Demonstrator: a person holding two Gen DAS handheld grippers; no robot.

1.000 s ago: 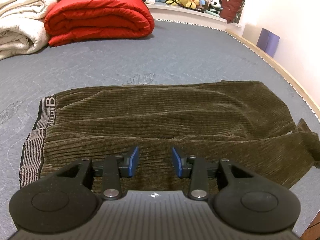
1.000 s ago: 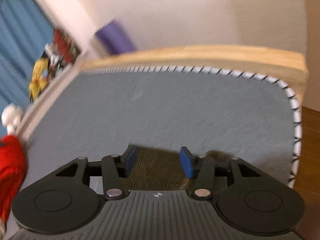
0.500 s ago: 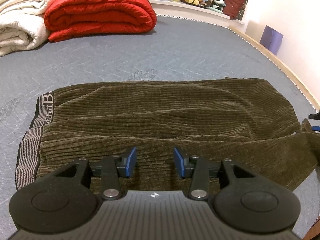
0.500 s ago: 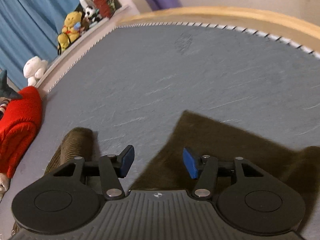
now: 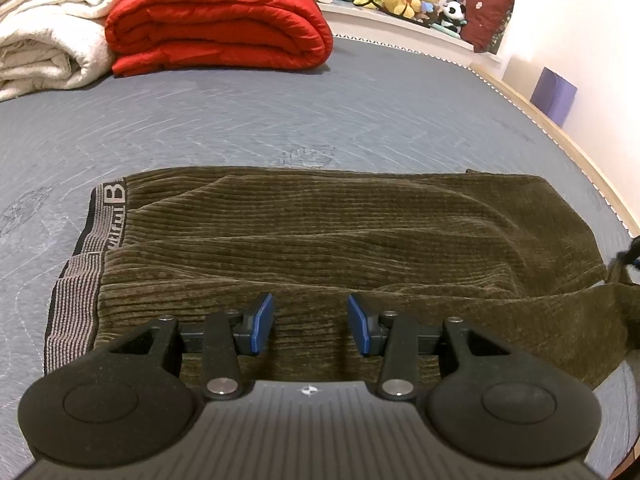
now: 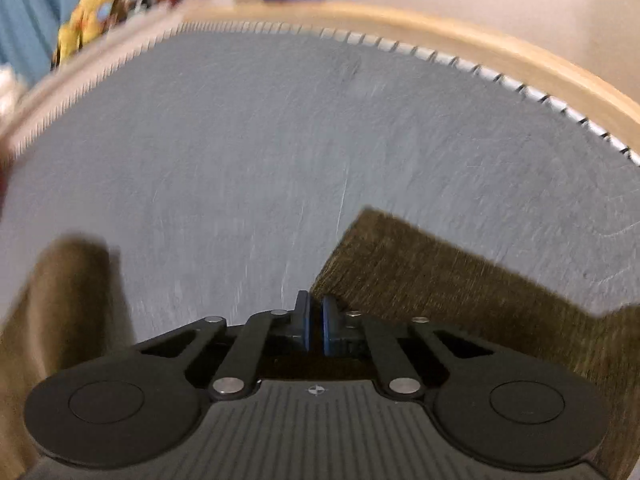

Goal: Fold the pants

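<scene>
Now the right tongs [image 6: 315,322], spread half a second earlier, had clenched on the olive ribbed corduroy pants [image 5: 320,240] at lower centre, readying a fold, while the left tongs [image 5: 310,323] hovered released mid-frame.

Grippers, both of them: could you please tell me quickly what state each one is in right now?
Left gripper: open, holding nothing, over the corduroy pants.
Right gripper: closed at the pants' leg end; whether fabric is pinched cannot be told.
</scene>
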